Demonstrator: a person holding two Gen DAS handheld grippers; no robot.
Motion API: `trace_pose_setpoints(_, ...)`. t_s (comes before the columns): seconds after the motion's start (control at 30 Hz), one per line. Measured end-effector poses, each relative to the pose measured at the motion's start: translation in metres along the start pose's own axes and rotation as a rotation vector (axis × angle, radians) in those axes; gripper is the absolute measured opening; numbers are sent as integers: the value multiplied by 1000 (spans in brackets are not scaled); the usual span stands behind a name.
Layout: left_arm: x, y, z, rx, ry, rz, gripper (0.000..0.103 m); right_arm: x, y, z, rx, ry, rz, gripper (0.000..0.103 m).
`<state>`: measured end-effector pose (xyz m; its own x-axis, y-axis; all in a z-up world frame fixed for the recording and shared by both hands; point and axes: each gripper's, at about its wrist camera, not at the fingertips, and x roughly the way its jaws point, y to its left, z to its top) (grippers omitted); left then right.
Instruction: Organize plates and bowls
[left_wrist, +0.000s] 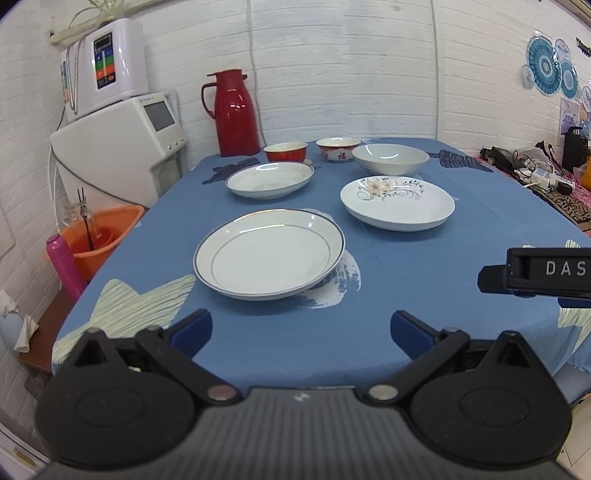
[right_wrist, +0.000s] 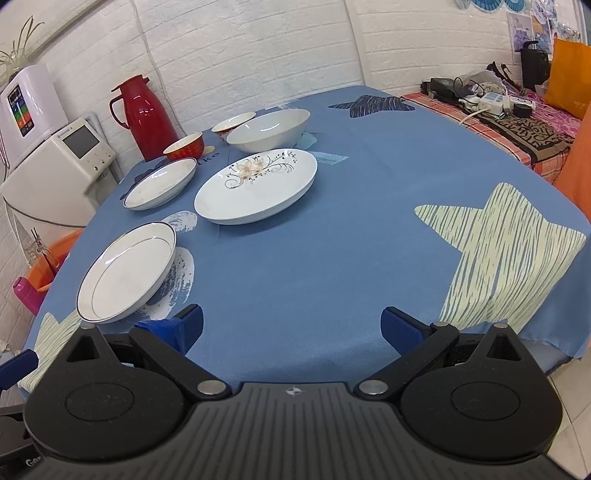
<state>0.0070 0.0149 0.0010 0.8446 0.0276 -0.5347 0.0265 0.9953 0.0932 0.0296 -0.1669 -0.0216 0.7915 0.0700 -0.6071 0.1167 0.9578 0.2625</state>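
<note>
On the blue tablecloth (left_wrist: 424, 295) lie three plates: a blue-rimmed plate (left_wrist: 269, 254) (right_wrist: 127, 271) nearest, a second rimmed plate (left_wrist: 269, 180) (right_wrist: 160, 183) behind it, and a flower-patterned plate (left_wrist: 397, 203) (right_wrist: 256, 186) to the right. At the back stand a red bowl (left_wrist: 286, 151) (right_wrist: 184, 146), a red-and-white bowl (left_wrist: 338, 148) (right_wrist: 232, 123) and a large white bowl (left_wrist: 390, 158) (right_wrist: 268, 131). My left gripper (left_wrist: 301, 330) is open and empty just before the nearest plate. My right gripper (right_wrist: 291, 326) is open and empty over the cloth, right of that plate; its body shows in the left wrist view (left_wrist: 535, 271).
A red thermos jug (left_wrist: 233, 112) (right_wrist: 142, 114) stands at the table's back left. White appliances (left_wrist: 122, 147) and an orange bucket (left_wrist: 99, 236) are off the left edge. A cluttered side surface with cables (right_wrist: 491, 103) lies at the right.
</note>
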Motion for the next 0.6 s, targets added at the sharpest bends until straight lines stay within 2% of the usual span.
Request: trace_pose_setpoints(0.6,0,4,1,-11,5,-4,103,0,2,-2,-8,2,9,90)
